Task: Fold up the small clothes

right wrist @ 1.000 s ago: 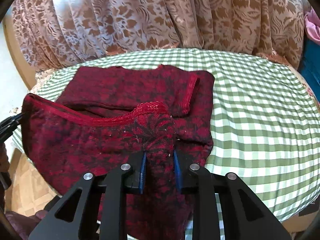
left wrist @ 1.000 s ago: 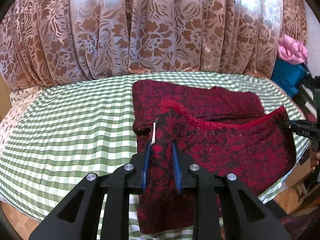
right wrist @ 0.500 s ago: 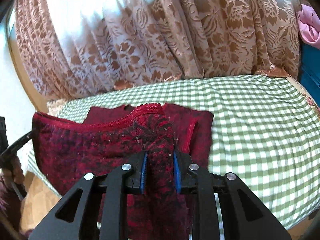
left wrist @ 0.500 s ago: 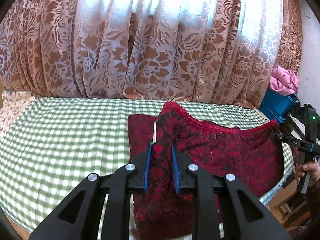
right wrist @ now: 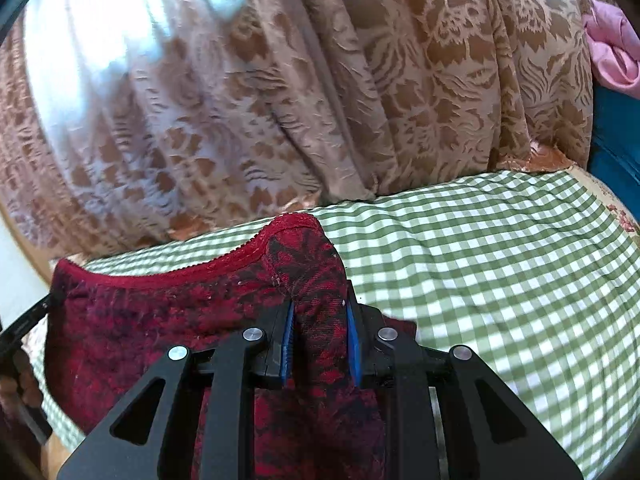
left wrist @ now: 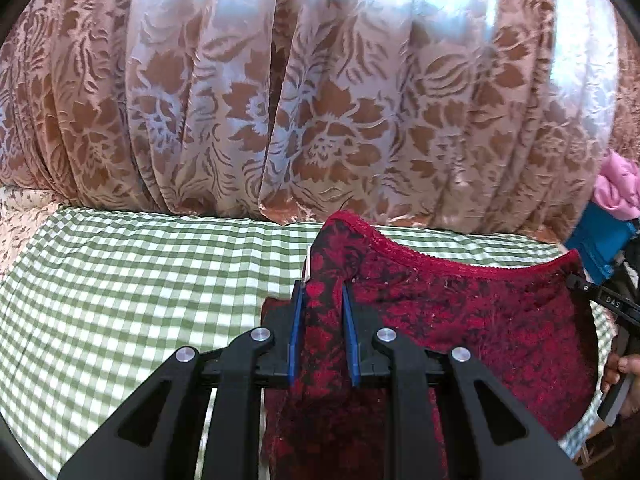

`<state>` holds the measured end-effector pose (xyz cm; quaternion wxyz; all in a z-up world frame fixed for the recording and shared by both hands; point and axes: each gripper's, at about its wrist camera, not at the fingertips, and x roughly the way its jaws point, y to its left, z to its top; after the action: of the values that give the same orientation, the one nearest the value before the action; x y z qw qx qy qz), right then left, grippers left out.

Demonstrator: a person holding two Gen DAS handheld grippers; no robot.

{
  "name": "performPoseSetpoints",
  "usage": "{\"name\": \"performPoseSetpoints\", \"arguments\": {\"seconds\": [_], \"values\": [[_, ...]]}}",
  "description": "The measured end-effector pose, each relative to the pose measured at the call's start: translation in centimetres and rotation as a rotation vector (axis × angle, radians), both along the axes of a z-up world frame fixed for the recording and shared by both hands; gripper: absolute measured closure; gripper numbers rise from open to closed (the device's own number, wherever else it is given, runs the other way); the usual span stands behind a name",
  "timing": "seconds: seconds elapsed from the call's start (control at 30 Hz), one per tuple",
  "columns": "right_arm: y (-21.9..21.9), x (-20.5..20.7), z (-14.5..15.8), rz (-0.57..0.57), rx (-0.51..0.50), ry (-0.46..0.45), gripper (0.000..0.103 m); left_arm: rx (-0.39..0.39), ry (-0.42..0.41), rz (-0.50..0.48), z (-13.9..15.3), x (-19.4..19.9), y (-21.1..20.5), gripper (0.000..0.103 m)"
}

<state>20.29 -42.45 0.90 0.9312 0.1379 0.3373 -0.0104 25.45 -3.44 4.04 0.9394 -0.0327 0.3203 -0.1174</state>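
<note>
Above the checked cloth (left wrist: 120, 280), both tongs clamped on garment (left wrist: 460, 320) corners; best carried level and taut toward the far edge.

Left hand-held gripper (left wrist: 322, 300) tilted downward, blue pads (left wrist: 297, 332) clamped on a bunch of red cloth (left wrist: 460, 320). Right hand-held gripper (right wrist: 320, 312) angled down too, pads (right wrist: 354, 344) pinching the cloth's other corner. Fingertips (left wrist: 626, 364) of right hand at frame edge.

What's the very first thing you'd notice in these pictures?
The dark red flowery garment is stretched in the middle between the left gripper and right gripper, each pinching a top corner. Under it lies a green checked cloth; behind hangs a big brown flowery curtain.
</note>
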Motion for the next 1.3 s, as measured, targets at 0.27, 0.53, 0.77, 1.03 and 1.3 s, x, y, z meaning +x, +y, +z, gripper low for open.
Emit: {"name": "performPoseSetpoints", "arguments": {"seconds": [0.27, 0.53, 0.77, 1.03, 1.3], "values": [[0.0, 6.3, -7.0, -0.058, -0.042, 0.159, 0.082, 0.110, 0.133, 0.078, -6.9, 6.1, -1.7, 0.085], [-1.5, 7.9, -12.0, -0.068, 0.064, 0.275, 0.077, 0.083, 0.228, 0.088, -10.6, 8.0, -1.1, 0.078], [-2.8, 4.6, -8.7, -0.033, 0.176, 0.215, 0.026, -0.026, 0.201, 0.131, -8.4, 2.9, 3.3, 0.038], [-5.3, -7.8, -8.5, 0.034, 0.385, 0.183, 0.023, -0.155, 0.251, 0.020, -10.4, -6.9, 7.0, 0.035], [-3.0, -14.1, -11.3, 0.060, 0.390, 0.215, 0.051, -0.268, 0.318, -0.014, -13.4, -10.1, 6.7, 0.066]]}}
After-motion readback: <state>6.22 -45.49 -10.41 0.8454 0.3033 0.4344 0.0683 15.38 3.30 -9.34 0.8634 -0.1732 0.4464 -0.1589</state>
